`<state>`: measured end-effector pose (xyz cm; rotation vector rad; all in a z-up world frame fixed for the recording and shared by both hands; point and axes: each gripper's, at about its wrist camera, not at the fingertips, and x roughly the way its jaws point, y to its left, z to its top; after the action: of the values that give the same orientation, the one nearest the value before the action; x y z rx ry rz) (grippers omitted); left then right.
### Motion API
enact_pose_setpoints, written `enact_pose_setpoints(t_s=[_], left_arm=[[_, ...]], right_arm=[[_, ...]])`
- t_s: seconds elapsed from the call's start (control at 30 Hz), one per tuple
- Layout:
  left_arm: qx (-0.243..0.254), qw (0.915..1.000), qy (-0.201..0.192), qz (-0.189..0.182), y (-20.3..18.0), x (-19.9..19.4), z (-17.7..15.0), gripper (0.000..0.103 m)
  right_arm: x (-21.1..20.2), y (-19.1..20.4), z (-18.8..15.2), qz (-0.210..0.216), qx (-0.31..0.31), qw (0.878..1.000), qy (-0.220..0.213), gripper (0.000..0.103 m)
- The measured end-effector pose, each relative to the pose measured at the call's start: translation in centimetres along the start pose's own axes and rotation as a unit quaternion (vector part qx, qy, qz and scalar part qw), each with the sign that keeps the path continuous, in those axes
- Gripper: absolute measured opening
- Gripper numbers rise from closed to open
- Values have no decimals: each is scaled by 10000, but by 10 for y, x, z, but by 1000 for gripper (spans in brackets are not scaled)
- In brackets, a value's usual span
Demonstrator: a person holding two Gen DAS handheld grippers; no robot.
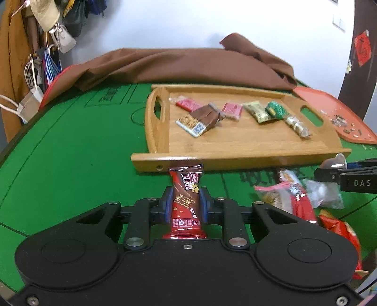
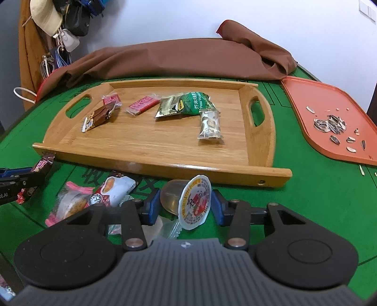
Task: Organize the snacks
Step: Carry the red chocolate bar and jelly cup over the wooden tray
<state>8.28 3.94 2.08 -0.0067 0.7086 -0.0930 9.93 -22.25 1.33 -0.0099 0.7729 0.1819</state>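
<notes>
My left gripper [image 1: 185, 204] is shut on a red chocolate-wafer packet [image 1: 186, 200], held just in front of the near rim of the wooden tray [image 1: 247, 162]. My right gripper [image 2: 186, 204] is shut on a clear jelly cup [image 2: 188, 200] with a printed foil lid, also just short of the tray's near rim [image 2: 165, 166]. The tray holds several snack packets, among them a green peas bag [image 2: 195, 104] and a brown chocolate bar [image 2: 102, 115]. Loose snack packets [image 2: 94, 197] lie on the green table between the two grippers.
A brown cloth [image 2: 165, 56] is heaped behind the tray. An orange tray [image 2: 329, 117] with sunflower seed shells lies to the right. Bags and a hat [image 2: 47, 14] hang at the back left. The right gripper shows in the left wrist view [image 1: 348, 179].
</notes>
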Motion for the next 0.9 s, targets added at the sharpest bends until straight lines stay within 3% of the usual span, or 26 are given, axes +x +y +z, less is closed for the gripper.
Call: enact_pose_setpoints(t_s=[0.23, 0.37, 0.6, 0.9], left_arm=[[72, 9993, -354, -69, -5, -25, 15, 22], [51, 9990, -368, -265, -7, -25, 29, 22], [59, 9988, -321, -372, -14, -5, 53, 22], [-72, 9994, -40, -327, -18, 34, 67, 22]], right_arm=[[-18, -2, 6, 92, -11, 9998, -186, 49], [-26, -3, 14, 184, 18, 9994, -298, 49], [-26, -8, 33, 80, 72, 9989, -467, 49], [0, -17, 50, -19, 222, 9993, -310, 49]])
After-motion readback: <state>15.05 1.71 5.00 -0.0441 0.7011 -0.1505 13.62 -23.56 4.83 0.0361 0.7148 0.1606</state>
